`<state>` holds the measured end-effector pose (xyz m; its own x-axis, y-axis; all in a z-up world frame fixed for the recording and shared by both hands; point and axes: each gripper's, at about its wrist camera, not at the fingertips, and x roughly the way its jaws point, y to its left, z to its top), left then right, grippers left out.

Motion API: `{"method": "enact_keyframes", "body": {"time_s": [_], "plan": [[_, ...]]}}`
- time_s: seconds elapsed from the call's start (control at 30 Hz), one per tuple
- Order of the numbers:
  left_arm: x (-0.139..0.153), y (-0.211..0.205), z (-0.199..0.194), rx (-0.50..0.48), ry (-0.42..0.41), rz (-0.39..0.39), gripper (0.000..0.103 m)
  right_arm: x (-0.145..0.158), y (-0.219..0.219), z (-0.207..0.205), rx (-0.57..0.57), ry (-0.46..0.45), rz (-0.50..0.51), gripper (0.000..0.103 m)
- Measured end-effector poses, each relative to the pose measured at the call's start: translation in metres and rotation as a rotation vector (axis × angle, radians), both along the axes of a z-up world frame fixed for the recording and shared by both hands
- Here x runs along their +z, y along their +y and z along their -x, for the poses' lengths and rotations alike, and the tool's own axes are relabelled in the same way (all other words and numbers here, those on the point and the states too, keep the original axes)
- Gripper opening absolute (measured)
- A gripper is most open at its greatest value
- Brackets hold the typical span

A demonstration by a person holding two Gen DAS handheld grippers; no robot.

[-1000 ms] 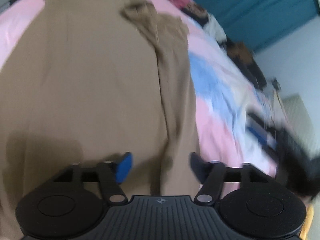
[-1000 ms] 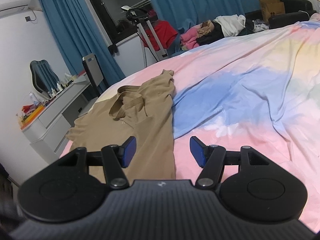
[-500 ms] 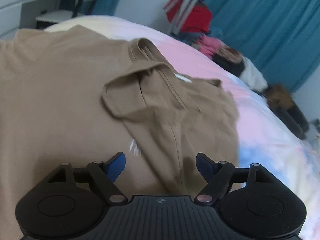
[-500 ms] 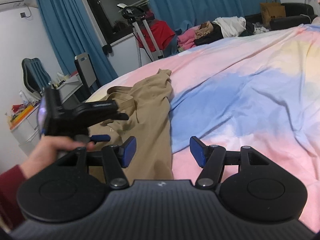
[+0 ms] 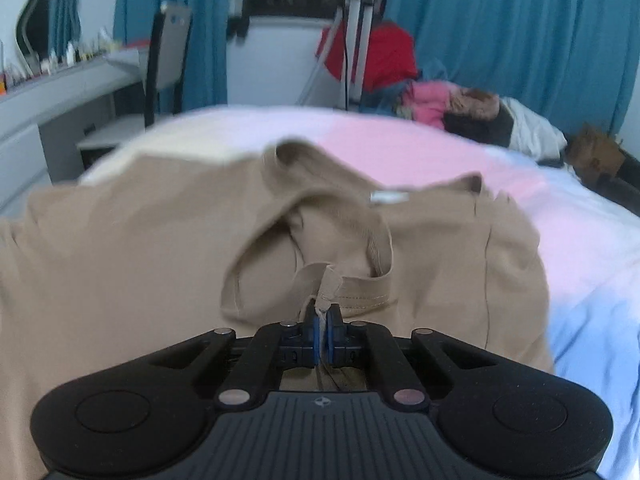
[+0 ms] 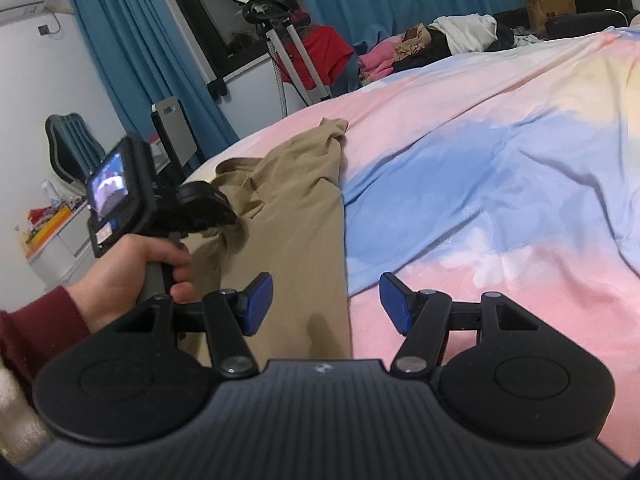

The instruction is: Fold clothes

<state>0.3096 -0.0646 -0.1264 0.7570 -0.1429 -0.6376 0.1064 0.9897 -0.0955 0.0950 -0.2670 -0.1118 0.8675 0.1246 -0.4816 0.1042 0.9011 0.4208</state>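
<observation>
A tan shirt (image 5: 120,248) lies spread on the pastel bed sheet (image 5: 580,240), its folded-over sleeve and collar bunched in the middle. My left gripper (image 5: 322,320) is shut on a pinch of the tan shirt's fabric near that fold. In the right wrist view the shirt (image 6: 296,216) lies at the left of the bed, and the left gripper (image 6: 208,208) sits on it, held by a hand. My right gripper (image 6: 326,306) is open and empty, hovering over the shirt's right edge where it meets the sheet (image 6: 500,184).
A pile of clothes (image 5: 460,108) lies at the far end of the bed; the same pile (image 6: 440,44) shows in the right wrist view. A white desk (image 5: 48,96) and chair (image 5: 168,48) stand to the left. Blue curtains (image 5: 500,32) hang behind.
My left gripper has moved forward over the shirt and closed on its fabric; it was open before. My right gripper has stayed open and shifted only slightly.
</observation>
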Motion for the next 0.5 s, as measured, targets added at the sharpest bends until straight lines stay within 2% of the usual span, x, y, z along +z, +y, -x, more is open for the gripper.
{"method": "enact_keyframes", "body": {"time_s": [0.07,0.2,0.27,0.3,0.37,0.5], "plan": [[0.001,0.006,0.005,-0.010,0.024,0.014,0.016,0.000,0.002,-0.001,0.002,-0.001,0.017,0.062],[0.016,0.026,0.034,-0.041,0.081,0.031,0.025,0.002,0.006,0.001,0.007,-0.017,0.035,0.062],[0.032,0.044,0.066,-0.074,0.124,0.034,0.039,0.005,0.007,0.004,0.007,-0.026,0.042,0.062],[0.041,0.052,0.084,-0.082,0.144,0.025,0.042,0.006,0.008,0.006,0.008,-0.030,0.046,0.062],[0.054,0.074,0.120,-0.088,0.189,-0.008,0.059,0.009,0.009,0.009,0.012,-0.038,0.052,0.062],[0.067,0.119,0.196,-0.057,0.310,-0.081,0.066,0.019,0.013,0.020,0.025,-0.056,0.065,0.062]]}}
